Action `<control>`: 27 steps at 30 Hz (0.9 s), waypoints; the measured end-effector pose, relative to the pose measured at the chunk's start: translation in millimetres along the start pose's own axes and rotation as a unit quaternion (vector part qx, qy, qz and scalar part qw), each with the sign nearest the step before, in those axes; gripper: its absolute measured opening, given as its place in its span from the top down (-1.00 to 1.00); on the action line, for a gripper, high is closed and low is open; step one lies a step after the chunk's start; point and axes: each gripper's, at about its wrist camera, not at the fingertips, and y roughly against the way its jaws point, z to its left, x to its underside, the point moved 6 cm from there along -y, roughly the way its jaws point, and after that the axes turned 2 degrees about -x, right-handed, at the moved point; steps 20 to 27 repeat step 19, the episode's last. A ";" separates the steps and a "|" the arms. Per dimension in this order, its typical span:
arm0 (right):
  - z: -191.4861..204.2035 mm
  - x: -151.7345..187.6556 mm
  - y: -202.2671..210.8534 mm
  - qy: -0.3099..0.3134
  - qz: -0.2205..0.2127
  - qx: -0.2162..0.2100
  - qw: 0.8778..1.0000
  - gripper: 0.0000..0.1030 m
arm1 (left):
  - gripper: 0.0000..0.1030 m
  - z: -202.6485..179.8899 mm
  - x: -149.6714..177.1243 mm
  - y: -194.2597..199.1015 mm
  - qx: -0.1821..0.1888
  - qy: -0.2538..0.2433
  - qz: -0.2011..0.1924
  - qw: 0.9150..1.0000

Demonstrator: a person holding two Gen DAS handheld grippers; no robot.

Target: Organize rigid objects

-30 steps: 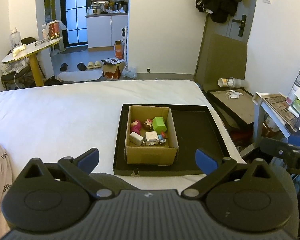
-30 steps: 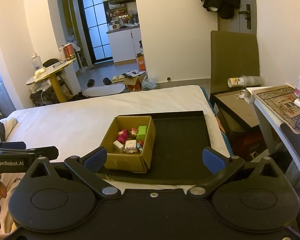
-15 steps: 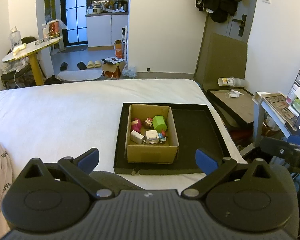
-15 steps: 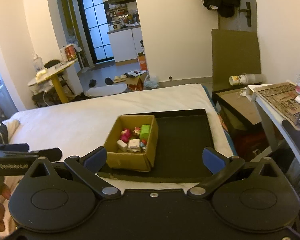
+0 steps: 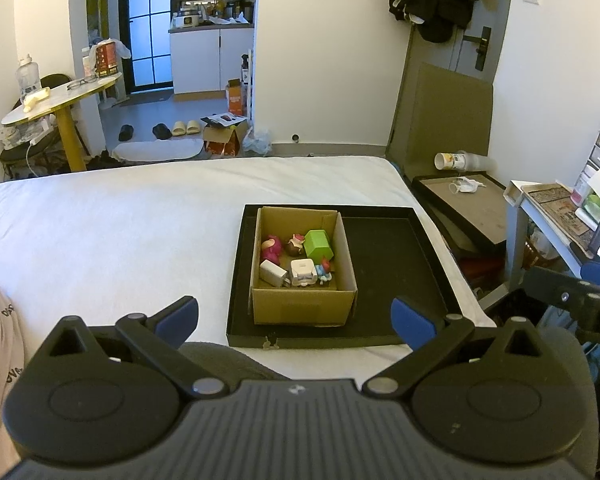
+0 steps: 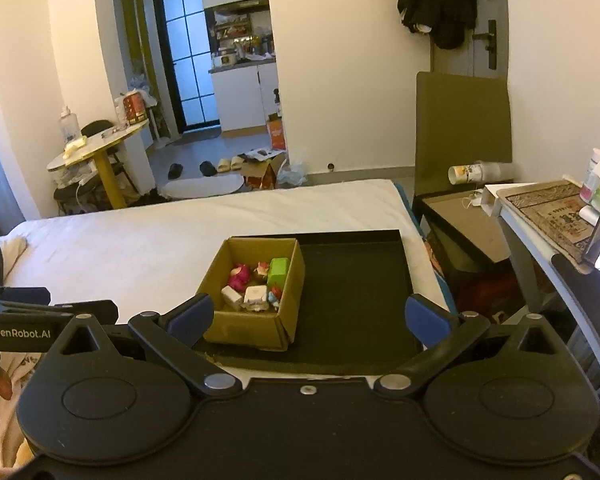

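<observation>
While your left gripper [image 5: 294,318] and right gripper [image 6: 308,314] both stand wide apart and hold nothing, the box [image 5: 303,304] of small toys [image 5: 296,258] sits at the frame centre, in the tray's [image 5: 396,264] left part.

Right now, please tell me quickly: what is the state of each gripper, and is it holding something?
Left gripper: open, fingers spread wide, holding nothing.
Right gripper: open, fingers spread wide, holding nothing.

"GenRobot.AI" stands on the left gripper [image 6: 20,322]; the shirt [image 5: 0,344] lettering seems unreadable.
</observation>
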 end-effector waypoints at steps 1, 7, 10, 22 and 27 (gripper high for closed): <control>-0.5 0.4 -0.1 -0.001 0.000 0.000 1.000 -1.00 | -0.98 0.2 0.0 -0.3 0.000 0.001 0.000 1.000; -1.9 0.5 0.2 0.000 0.003 0.000 1.000 -1.00 | -0.98 1.5 0.9 0.5 0.001 0.002 -0.001 1.000; -0.5 1.9 0.5 0.000 0.005 0.001 1.000 -1.00 | -0.98 2.0 1.3 1.1 0.001 0.001 -0.001 1.000; 0.1 2.3 -1.5 -0.002 0.009 -0.002 1.000 -1.00 | -0.98 -0.9 1.0 2.0 0.006 -0.008 -0.004 1.000; 0.1 2.3 -1.5 -0.002 0.009 -0.002 1.000 -1.00 | -0.98 -0.9 1.0 2.0 0.006 -0.008 -0.004 1.000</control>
